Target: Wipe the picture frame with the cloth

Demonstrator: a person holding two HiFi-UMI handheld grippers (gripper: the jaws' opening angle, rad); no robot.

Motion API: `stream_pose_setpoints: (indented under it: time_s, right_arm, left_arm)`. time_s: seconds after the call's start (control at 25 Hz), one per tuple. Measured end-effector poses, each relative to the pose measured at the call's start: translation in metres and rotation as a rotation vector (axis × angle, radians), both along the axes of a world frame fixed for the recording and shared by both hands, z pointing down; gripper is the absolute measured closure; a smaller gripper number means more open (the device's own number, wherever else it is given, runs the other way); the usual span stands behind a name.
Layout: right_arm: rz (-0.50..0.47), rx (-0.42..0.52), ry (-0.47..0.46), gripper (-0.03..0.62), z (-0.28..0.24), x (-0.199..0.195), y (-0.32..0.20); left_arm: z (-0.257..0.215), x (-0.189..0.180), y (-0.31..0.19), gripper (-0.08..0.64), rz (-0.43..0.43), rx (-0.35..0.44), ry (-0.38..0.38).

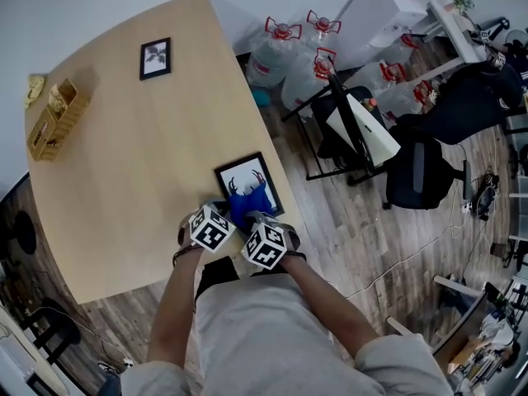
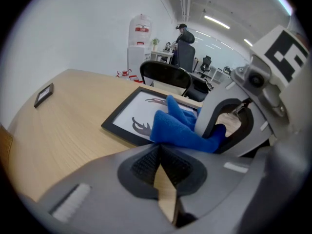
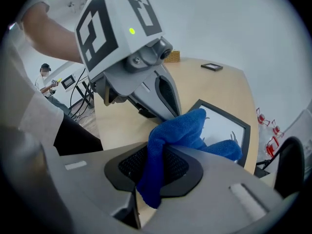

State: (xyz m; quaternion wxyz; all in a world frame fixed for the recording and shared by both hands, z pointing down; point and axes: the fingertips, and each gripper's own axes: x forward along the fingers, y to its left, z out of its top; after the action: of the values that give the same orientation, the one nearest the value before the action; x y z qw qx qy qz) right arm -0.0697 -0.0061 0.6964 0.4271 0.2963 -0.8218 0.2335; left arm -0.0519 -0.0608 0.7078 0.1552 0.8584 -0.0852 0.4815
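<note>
A black picture frame [image 1: 262, 178] with a white antler print lies flat near the table's front right edge. A blue cloth [image 1: 248, 201] rests bunched on its near part. My right gripper [image 3: 157, 165] is shut on the blue cloth [image 3: 175, 133], which trails forward onto the picture frame [image 3: 233, 122]. My left gripper [image 2: 160, 155] is shut with nothing between its pads, just short of the picture frame [image 2: 122, 122] and left of the cloth [image 2: 179, 126]. In the head view both grippers sit side by side at the frame's near edge, left gripper [image 1: 219, 219], right gripper [image 1: 257, 228].
A second small black frame [image 1: 155, 58] lies at the far side of the wooden table [image 1: 132, 163]. A wooden organiser [image 1: 54, 119] stands at the far left. Water jugs [image 1: 285, 52], a stand and office chairs [image 1: 417, 172] crowd the floor to the right.
</note>
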Motion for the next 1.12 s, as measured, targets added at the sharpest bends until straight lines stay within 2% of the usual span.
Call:
stream_pose_setpoints:
  time_s: [0.4,0.56,0.8,1.12]
  right_arm:
    - [-0.066,0.011,-0.002,0.532,-0.003,-0.008,0.014]
    - [-0.134,0.000,-0.018,0.532,-0.003,-0.019,0.028]
    - [-0.129,-0.021,-0.057,0.532,-0.003,-0.023,0.036]
    - [-0.176,-0.053,-0.020,0.531,0.007,-0.006,0.062]
  left_arm:
    - [-0.001,0.002,0.000,0.506,0.009,0.010,-0.006]
    - [0.000,0.002,0.001,0.506,0.001,0.012,-0.010]
    - [0.000,0.002,0.001,0.506,-0.019,0.022,-0.012]
    - [0.001,0.001,-0.001,0.506,-0.076,0.049,-0.005]
